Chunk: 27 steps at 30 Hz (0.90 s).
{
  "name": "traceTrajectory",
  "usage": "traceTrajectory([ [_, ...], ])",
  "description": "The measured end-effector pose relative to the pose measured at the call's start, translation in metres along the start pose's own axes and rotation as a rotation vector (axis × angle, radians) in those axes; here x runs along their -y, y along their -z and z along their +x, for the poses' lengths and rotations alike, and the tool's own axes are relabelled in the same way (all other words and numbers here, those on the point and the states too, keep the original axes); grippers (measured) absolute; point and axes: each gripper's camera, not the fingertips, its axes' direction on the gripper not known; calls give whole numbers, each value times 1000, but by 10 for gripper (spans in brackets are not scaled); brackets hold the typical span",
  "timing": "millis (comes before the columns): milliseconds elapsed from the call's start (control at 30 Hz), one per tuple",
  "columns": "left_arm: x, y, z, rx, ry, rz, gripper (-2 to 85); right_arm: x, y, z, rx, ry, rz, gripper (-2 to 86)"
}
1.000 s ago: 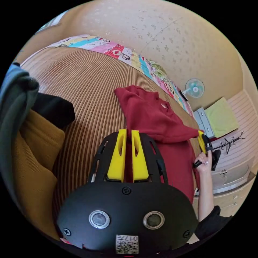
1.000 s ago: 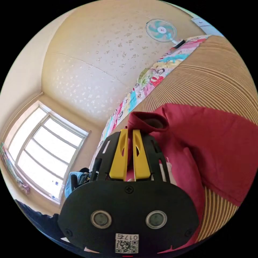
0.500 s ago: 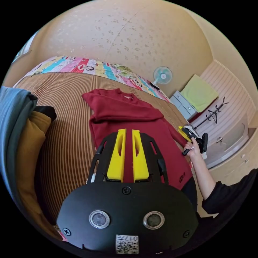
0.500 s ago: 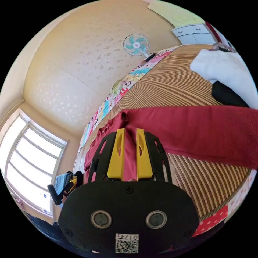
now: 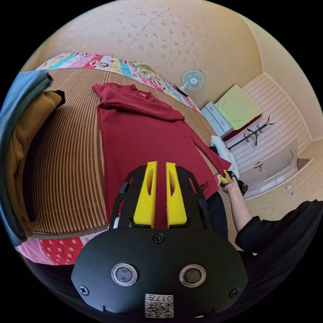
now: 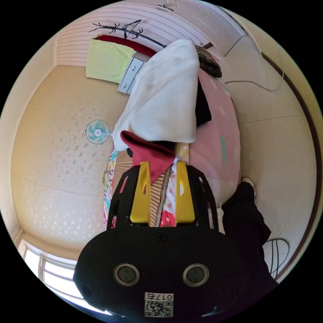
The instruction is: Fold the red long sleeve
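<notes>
Your left gripper (image 5: 160, 165) had nipped the hem of the red long sleeve (image 5: 141, 128); your right gripper (image 6: 163, 165) stood parted, cuff loose between its jaws.

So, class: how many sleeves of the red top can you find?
2. One sleeve lies folded across the chest of the red top. The other sleeve stretches out toward the right hand-held gripper, its cuff at that gripper's tips.

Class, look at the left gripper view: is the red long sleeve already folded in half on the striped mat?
No: the red long sleeve lies spread out flat at full length on the striped mat.
</notes>
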Motion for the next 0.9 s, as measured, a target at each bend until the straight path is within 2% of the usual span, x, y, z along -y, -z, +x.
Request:
traceTrajectory([
  [200,1,19,-19,3,18,43,51,3,-34,-18,-43,19,-23,86],
  [367,-6,21,-32,7,21,39,51,-10,-35,-9,-85,10,51,98],
  [433,-9,21,-37,10,25,32,51,-21,-44,-2,-109,59,115,112],
  [500,-13,18,-48,-1,44,19,51,-20,-62,-1,-72,116,93,117],
  [567,-14,17,-56,-6,57,11,51,-17,-80,-4,-130,160,74,116],
  [633,-13,16,-62,-9,65,6,51,-15,-91,-11,-184,159,68,105],
  [767,-10,16,-71,-8,76,18,51,-19,-83,-38,-164,167,88,44],
  [900,-5,10,-77,-25,83,8,51,0,-87,-61,-244,74,-2,13],
])
